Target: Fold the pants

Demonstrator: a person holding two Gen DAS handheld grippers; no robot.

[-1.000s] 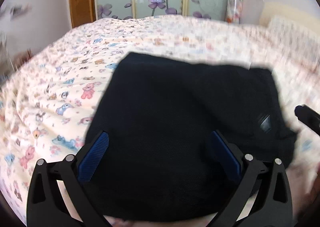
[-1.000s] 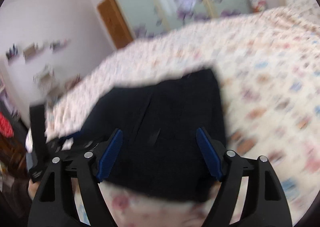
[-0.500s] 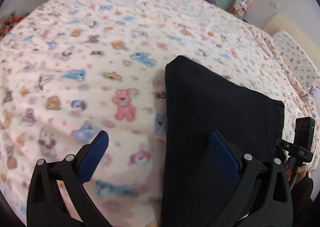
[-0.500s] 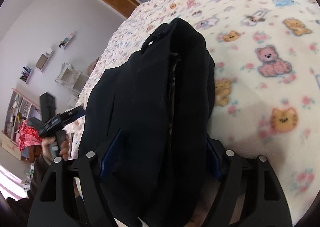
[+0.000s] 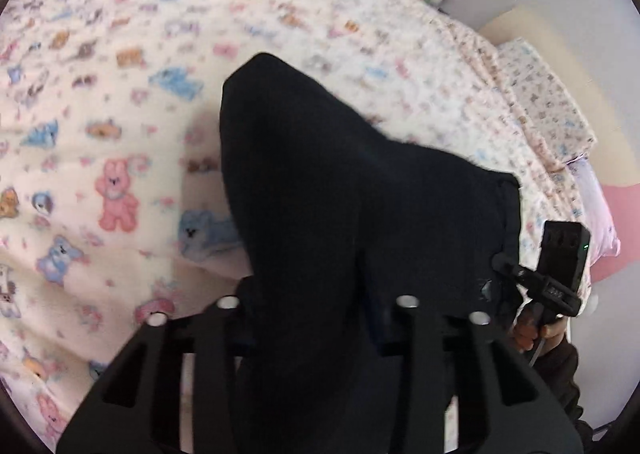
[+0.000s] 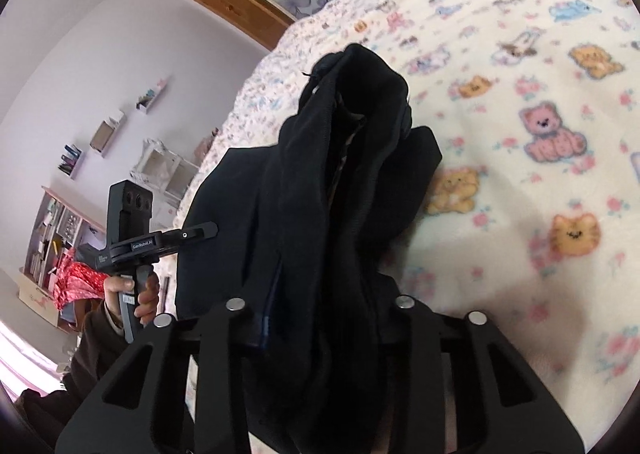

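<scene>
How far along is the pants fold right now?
Done: the dark pants already lie as a compact folded bundle on the animal-print blanket. In hand: the jaws of both tools have just been closing, and the left tool and right tool each pinch a near edge of it. Left: carrying that edge over and smoothing the stack.

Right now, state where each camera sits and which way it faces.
Left wrist: behind the left claw, looking down on the pants bunched in it, on the patterned blanket; right claw and hand at right.
Right wrist: behind the right claw, closed on the pants, facing wall shelves; left claw and hand at left.
Shared: pants, blanket, each other's claw.
</scene>
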